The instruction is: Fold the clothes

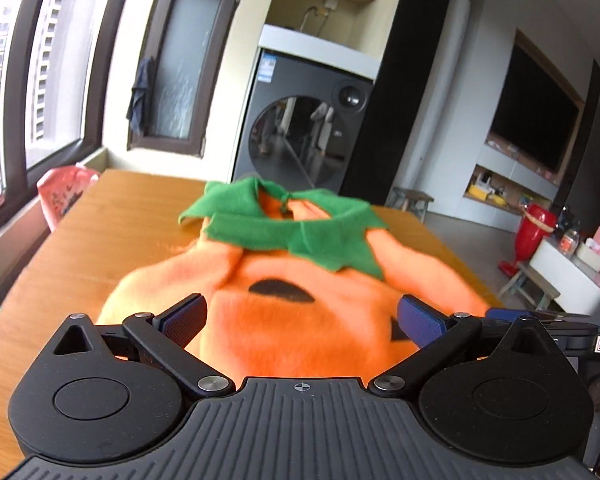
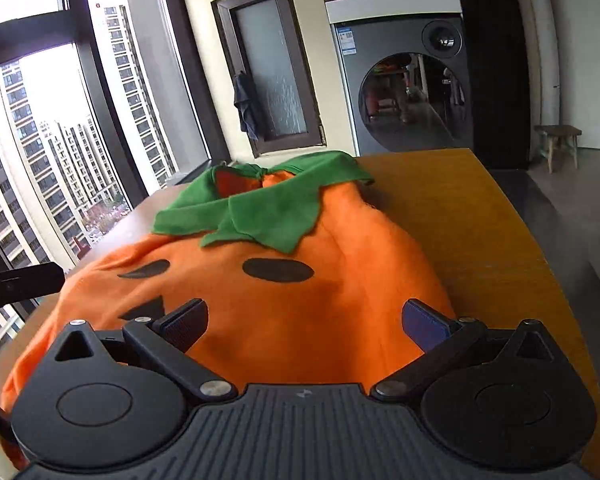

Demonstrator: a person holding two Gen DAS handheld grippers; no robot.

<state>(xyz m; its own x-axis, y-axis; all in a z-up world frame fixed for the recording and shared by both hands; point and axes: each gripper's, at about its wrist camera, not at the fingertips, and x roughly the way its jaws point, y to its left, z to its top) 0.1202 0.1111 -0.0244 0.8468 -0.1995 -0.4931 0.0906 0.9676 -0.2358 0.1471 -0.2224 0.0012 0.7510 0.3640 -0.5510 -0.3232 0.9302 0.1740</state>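
Presently, item one: orange pumpkin costume point(image 2: 300, 280), green collar point(image 2: 260, 208) at the far end, lying face-up on my wooden table point(image 2: 480, 240). Its long axis ran away from me, hem nearest, collar farthest.

Item two: my left gripper point(image 1: 300, 316), jaws spread wide, holding nothing, hovering over the near hem with fleece showing between the blue pads point(image 1: 422, 320).

Item three: my right gripper point(image 2: 304, 320), likewise spread and empty, over the hem's right side.

Both tools sat about equally near the hem; I judged the hem's two corners the likely grasp points for folding toward the collar.
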